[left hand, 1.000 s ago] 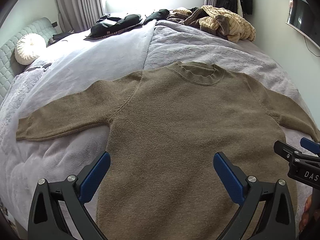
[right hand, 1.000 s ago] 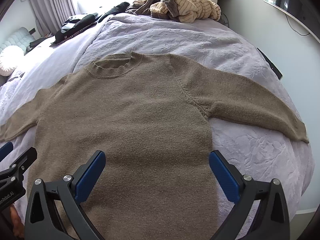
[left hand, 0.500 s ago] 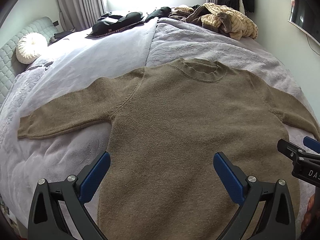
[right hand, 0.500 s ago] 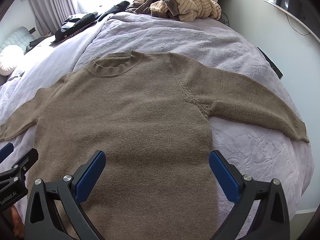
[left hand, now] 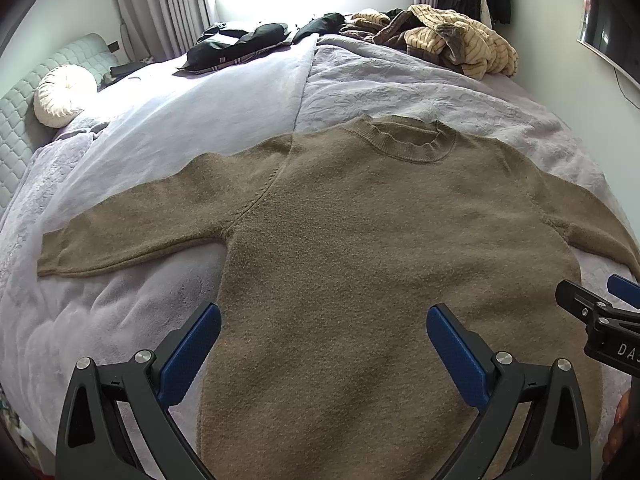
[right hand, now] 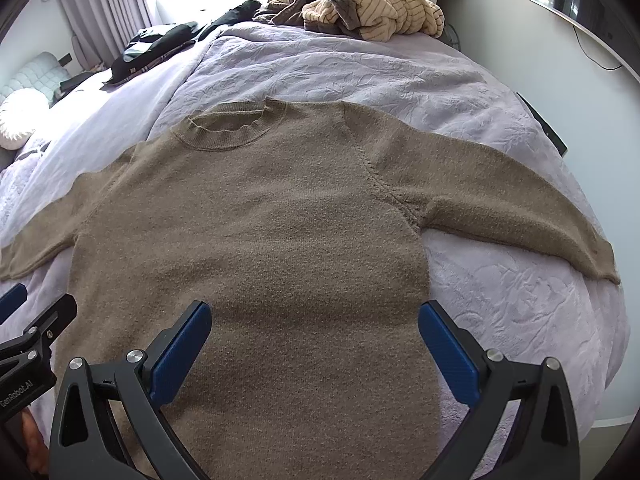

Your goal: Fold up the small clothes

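An olive-brown knit sweater lies flat and face up on the bed, collar away from me and both sleeves spread out to the sides. My left gripper hovers open over the lower left part of its body, nothing between the blue pads. My right gripper hovers open over the lower right part, also holding nothing. Each gripper shows at the edge of the other's view: the right gripper and the left gripper. The sweater's hem is hidden below both views.
The lilac bedspread covers the bed. A heap of striped yellow and brown clothes and dark garments lie at the far side. A round white cushion sits far left. The wall runs along the right edge.
Both grippers have drifted slightly back and up, so the sweater sits a little lower in the left view. Their jaws stay open and the sweater has not moved.
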`<action>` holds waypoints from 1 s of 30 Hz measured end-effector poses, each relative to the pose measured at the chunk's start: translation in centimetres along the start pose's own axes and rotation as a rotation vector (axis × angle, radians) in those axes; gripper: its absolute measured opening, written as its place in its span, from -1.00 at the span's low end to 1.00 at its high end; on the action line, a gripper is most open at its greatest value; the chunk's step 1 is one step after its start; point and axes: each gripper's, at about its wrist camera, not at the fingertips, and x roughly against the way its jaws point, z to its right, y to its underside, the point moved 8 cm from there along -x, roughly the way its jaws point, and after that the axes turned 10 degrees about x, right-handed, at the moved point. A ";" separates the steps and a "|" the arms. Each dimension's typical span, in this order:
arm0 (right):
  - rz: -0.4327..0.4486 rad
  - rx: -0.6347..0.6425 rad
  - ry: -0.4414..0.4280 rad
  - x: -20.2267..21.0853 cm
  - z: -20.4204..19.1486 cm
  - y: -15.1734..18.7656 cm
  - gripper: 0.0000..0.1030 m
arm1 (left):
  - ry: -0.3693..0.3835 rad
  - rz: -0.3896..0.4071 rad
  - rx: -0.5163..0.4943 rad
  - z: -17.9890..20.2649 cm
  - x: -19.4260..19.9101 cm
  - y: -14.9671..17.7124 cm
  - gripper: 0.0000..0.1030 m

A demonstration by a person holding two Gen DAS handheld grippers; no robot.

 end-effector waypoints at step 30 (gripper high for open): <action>-0.027 -0.004 -0.010 -0.6 -0.3 0.4 1.00 | -0.012 -0.013 0.001 -0.3 -0.7 0.3 1.00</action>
